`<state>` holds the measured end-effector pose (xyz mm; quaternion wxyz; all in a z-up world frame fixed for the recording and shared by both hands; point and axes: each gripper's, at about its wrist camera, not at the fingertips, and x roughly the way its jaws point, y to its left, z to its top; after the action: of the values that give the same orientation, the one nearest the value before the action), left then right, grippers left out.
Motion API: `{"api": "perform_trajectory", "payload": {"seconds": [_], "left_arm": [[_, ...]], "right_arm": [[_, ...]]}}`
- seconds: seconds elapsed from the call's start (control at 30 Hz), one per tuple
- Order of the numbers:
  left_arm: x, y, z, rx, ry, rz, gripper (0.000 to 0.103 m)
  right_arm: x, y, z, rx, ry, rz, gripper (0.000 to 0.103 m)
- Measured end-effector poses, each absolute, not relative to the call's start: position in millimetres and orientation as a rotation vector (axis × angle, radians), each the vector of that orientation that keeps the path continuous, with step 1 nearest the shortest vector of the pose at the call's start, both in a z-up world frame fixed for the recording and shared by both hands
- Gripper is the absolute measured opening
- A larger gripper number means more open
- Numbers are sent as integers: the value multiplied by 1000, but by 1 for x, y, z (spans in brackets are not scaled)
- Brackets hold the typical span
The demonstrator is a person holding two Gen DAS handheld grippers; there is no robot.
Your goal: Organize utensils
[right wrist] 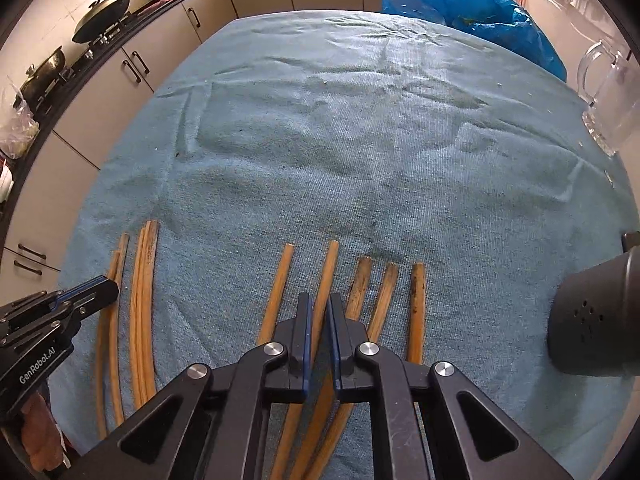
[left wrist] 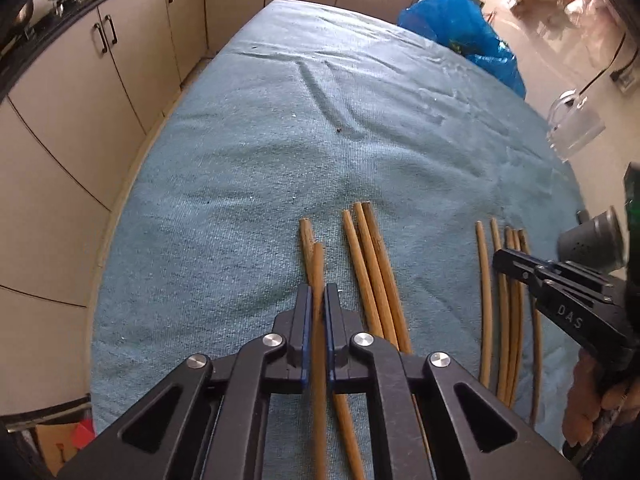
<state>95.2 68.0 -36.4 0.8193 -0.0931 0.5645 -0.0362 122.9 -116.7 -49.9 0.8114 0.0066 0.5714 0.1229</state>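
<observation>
**Both grippers low over the sorted chopsticks**

Jaws of the left gripper (left wrist: 319, 292) stand narrow, one on each side of a single wooden chopstick (left wrist: 318, 272); whether the pads really press on it cannot be told from the left wrist view. Jaws of the right gripper (right wrist: 319, 300) are narrow in the same way, with one chopstick (right wrist: 326, 276) running between them, and contact is again not sure.

All chopsticks lie on the blue towel (left wrist: 320, 140) near its near edge, and they point toward the far edge. They form three groups: a left pair (left wrist: 310, 248), a middle group of three (left wrist: 366, 248), and a right group of five (right wrist: 352, 292) lying slightly fanned. This grouping looks intentional, probably a sorting by kind or length, and the parallel direction lets each gripper slide along a stick without turning.

A glass mug (right wrist: 608, 96) stands at the right edge of the towel, well apart from the sticks, perhaps as the final holder. A dark perforated container (right wrist: 596, 320) is near the right edge, closer to the person.

Each gripper is held low and nearly flat, its fingers directed forward along the sticks. The two grippers are side by side, the left one over the left pair, the right one over the right group.
</observation>
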Motion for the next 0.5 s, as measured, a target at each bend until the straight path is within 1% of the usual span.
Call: {"api": "perform_trajectory", "payload": {"seconds": [0.27,0.5], "left_arm": [[88,80,-31,-272,1169,-99,6],[80,79,-10,-292,1099,-102,6]], "right_arm": [[115,-129,-48,96,1222,292,7],[100,-137,-31,121,1154,325,7]]}}
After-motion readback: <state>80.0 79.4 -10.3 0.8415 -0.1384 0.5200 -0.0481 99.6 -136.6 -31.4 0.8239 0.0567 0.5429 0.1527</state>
